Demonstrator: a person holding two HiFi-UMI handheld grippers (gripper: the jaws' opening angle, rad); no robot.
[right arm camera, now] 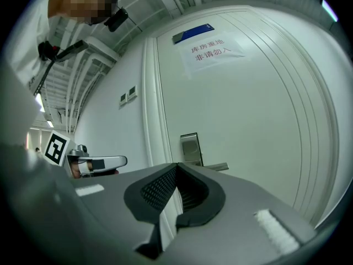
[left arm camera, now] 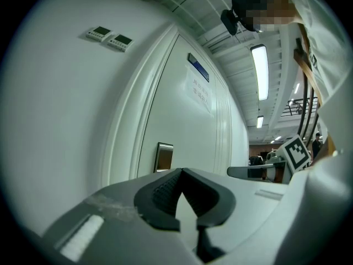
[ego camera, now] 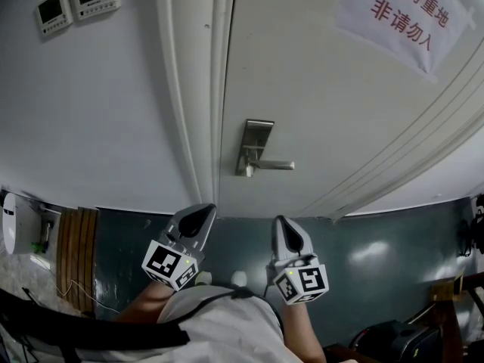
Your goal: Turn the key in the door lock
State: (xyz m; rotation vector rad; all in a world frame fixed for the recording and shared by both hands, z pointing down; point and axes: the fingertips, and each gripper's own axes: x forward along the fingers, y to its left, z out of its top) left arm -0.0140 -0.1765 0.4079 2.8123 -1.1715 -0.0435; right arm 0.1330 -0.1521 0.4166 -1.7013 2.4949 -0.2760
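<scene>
A steel lock plate [ego camera: 255, 136] with a lever handle [ego camera: 276, 165] sits on the white door [ego camera: 325, 89], close to the door frame. I see no key in any view. My left gripper [ego camera: 203, 212] and right gripper [ego camera: 281, 221] hang side by side below the handle, short of the door, both pointing at it. Each one is shut with nothing between its jaws. In the left gripper view the left gripper [left arm camera: 181, 171] faces the lock plate [left arm camera: 164, 156] from the left. In the right gripper view the right gripper [right arm camera: 176, 165] sits just under the plate [right arm camera: 191, 148] and lever [right arm camera: 219, 167].
A paper sign [ego camera: 404, 13] with red print is stuck high on the door. Two small control panels [ego camera: 76, 2] hang on the wall left of the door frame [ego camera: 193, 89]. A white device [ego camera: 15, 221] and wooden slats [ego camera: 76, 252] lie at the lower left on the dark floor [ego camera: 378, 255].
</scene>
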